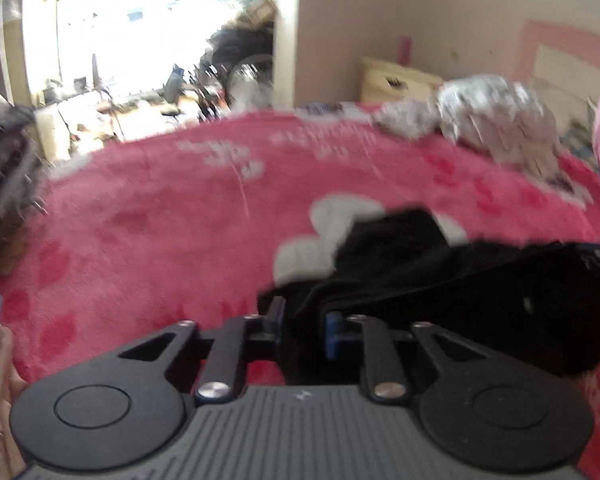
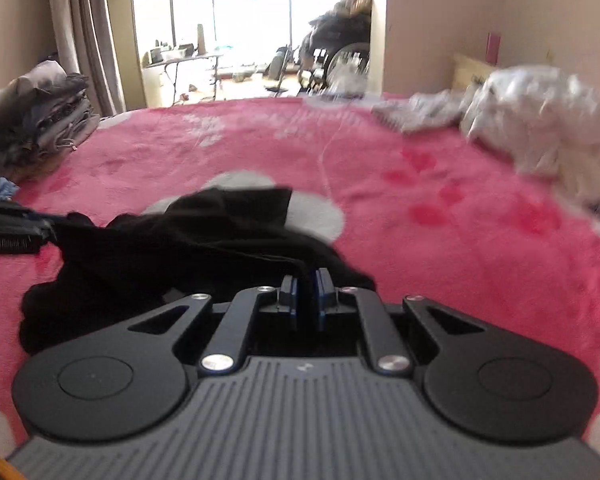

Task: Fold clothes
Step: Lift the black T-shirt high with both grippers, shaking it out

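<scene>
Left wrist view: the left gripper [image 1: 303, 322] is seen clenched on a fold of the black garment [image 1: 440, 280], whose cloth is bunched between its fingers. From that pinch the garment is stretched away to the right, where the tip of the other gripper is glimpsed at the frame edge. In the right wrist view the right gripper [image 2: 306, 300] is seen nearly closed, with a thin dark hem caught between its blue pads [image 2: 323, 296]; it is judged to be grasping the same garment's edge. The cloth is slung between the two grippers and heaped just ahead of and beside them on the pink bed blanket [image 2: 440, 240].

Beyond the grippers, a stack of folded dark clothes [image 2: 48, 116] is seen far to the left, and a crumpled pale heap [image 2: 540, 132] far to the right, both well apart from the black piece.

The garment is judged light, soft and limp: no shape will be held by it, and it will sag and drag on the fleecy blanket. Hold is best taken at hems or corners, one in each gripper, so the cloth can be spread taut before a fold is laid.
</scene>
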`<state>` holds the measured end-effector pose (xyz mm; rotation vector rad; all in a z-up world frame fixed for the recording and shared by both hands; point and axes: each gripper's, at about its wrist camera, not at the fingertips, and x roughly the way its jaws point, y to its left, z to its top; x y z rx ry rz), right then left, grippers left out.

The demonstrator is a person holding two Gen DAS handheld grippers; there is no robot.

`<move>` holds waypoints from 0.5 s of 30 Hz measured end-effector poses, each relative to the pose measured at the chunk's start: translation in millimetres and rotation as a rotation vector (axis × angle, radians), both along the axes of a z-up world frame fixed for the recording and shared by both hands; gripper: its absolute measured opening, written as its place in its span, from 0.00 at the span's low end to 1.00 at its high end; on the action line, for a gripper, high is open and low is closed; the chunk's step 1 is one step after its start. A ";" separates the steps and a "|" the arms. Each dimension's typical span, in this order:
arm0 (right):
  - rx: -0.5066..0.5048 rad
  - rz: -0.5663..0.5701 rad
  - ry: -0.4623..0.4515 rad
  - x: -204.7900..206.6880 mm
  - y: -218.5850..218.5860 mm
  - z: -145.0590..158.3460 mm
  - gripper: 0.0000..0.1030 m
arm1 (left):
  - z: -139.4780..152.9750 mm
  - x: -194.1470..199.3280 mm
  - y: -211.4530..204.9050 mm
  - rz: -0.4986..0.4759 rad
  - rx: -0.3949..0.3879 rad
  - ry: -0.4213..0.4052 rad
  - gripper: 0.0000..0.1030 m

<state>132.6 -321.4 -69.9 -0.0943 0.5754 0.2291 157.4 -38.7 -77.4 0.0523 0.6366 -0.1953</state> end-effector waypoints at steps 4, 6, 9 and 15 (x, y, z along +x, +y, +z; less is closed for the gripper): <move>-0.101 0.027 -0.172 -15.0 15.5 46.4 0.05 | 60.1 -13.4 -2.8 0.047 -0.024 -0.164 0.06; -0.115 0.033 -0.257 -22.9 17.4 77.2 0.05 | 101.0 -26.8 -0.7 0.065 -0.048 -0.256 0.06; -0.101 0.043 -0.384 -37.3 13.6 132.9 0.05 | 160.8 -51.3 3.5 0.079 -0.079 -0.384 0.06; -0.093 0.069 -0.610 -82.1 4.8 238.1 0.05 | 259.5 -116.0 7.5 0.065 -0.068 -0.592 0.06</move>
